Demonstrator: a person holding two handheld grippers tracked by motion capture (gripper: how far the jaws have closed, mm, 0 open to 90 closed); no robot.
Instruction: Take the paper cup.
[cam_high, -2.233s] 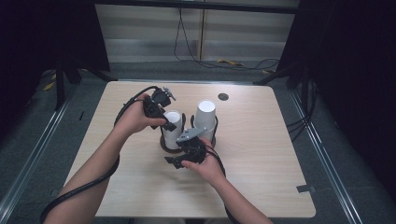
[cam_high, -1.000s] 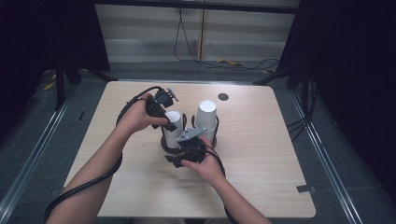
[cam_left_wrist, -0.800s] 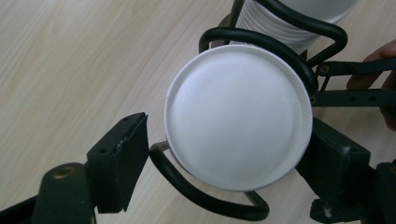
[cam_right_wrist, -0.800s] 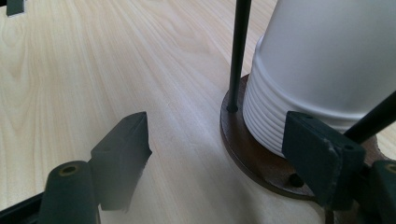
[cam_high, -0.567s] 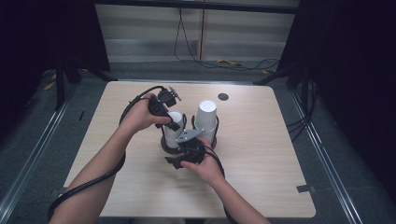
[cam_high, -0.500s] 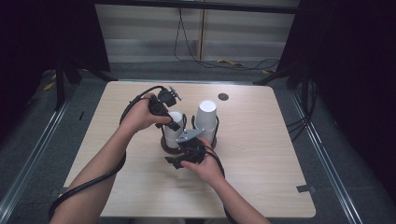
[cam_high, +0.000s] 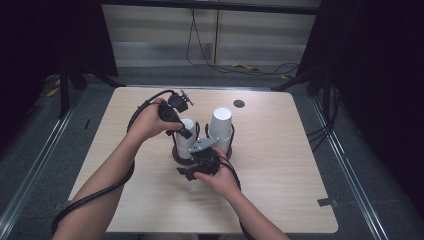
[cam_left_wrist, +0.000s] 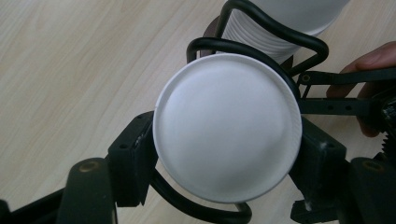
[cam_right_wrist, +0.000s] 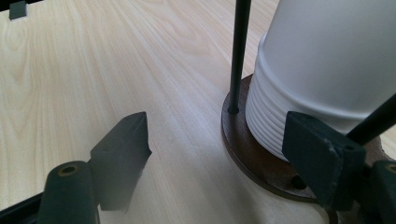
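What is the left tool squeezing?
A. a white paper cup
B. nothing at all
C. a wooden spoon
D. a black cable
A. In the left gripper view, the left tool has a black pad pressed against each side of the white paper cup, seen with its round bottom facing the camera, above a black wire holder on the wooden table.

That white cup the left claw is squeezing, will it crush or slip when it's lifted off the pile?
Probably light and thin: the top cup looks like paper or foam, so a hard squeeze may dent it. The left gripper pinches both sides, so slipping seems unlikely. It may stick to the ribbed stack beneath.
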